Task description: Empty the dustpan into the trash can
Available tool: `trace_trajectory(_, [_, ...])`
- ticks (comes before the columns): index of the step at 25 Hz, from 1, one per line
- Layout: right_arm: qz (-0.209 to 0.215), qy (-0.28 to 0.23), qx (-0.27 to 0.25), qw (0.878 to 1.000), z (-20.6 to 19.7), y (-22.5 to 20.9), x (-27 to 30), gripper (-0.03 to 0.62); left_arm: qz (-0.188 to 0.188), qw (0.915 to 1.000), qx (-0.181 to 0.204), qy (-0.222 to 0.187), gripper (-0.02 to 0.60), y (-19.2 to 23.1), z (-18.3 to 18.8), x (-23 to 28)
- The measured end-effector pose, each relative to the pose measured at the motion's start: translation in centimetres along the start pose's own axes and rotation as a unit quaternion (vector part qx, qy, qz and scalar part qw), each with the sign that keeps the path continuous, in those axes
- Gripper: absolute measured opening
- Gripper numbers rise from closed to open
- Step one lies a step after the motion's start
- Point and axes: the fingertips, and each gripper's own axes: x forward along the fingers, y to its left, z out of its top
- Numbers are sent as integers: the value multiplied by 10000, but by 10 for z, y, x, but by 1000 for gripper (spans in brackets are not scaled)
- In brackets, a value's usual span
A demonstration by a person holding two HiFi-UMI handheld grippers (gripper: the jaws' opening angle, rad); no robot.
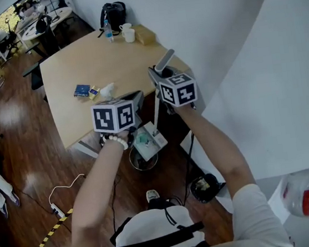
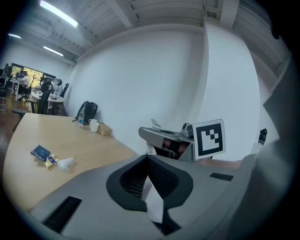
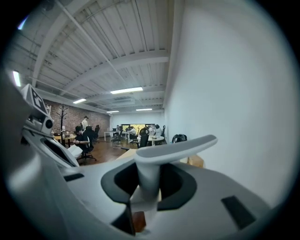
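In the head view a grey-and-white dustpan (image 1: 149, 140) with scraps in it hangs over the round dark trash can (image 1: 144, 161) on the floor by the table's edge. Its pale pole (image 1: 156, 107) rises to a grey T-shaped handle (image 1: 164, 59). My right gripper (image 1: 159, 76) is shut on that handle's stem (image 3: 149, 176), just under the crossbar (image 3: 176, 145). To the left of the pole, my left gripper (image 1: 137, 99) is shut on a thin white strip (image 2: 153, 199); I cannot tell what the strip belongs to. The right gripper (image 2: 178, 139) also shows in the left gripper view.
A wooden table (image 1: 80, 62) carries a blue packet (image 1: 81, 90), a crumpled tissue (image 1: 107, 89), cups (image 1: 128, 34), a bottle and a black backpack (image 1: 113, 13). A white wall (image 1: 244, 36) stands to the right. A power strip's cable (image 1: 62, 188) and a black object (image 1: 205, 186) lie on the floor.
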Motion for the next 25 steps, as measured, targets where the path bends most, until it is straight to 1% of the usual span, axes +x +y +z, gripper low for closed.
trace_trajectory(2, [50,-109,-74,9999,-6,5,-4,84,1,10000,-54,59,-12,1,-9,-1])
trace_trajectory(5, [-35,-271,-65,9996,-15,7,-13,84,-33,9998,-105,137,-12,-2,-23,0])
trace_trajectory(8, [-68,-421,-154,9990,-10,11,-14,83,-48,9998,-137,168,-12,-3,-30,-1])
trace_trajectory(11, [-18,-546,-356,9979,-1,13,-12,83,-44,9997,-124,184,-12,-2,-31,-3])
trace_trajectory(13, [-67,-568,-403,9975,1,10,-10,84,-23,9998,-96,199,-12,-1,-31,-3])
trace_trajectory(18, [-155,-560,-350,9977,0,3,-7,83,7,9997,-109,215,-12,1,-31,-1])
trace_trajectory(25, [-205,-814,-311,9960,12,-3,-5,83,56,9996,-160,209,-12,8,-31,6])
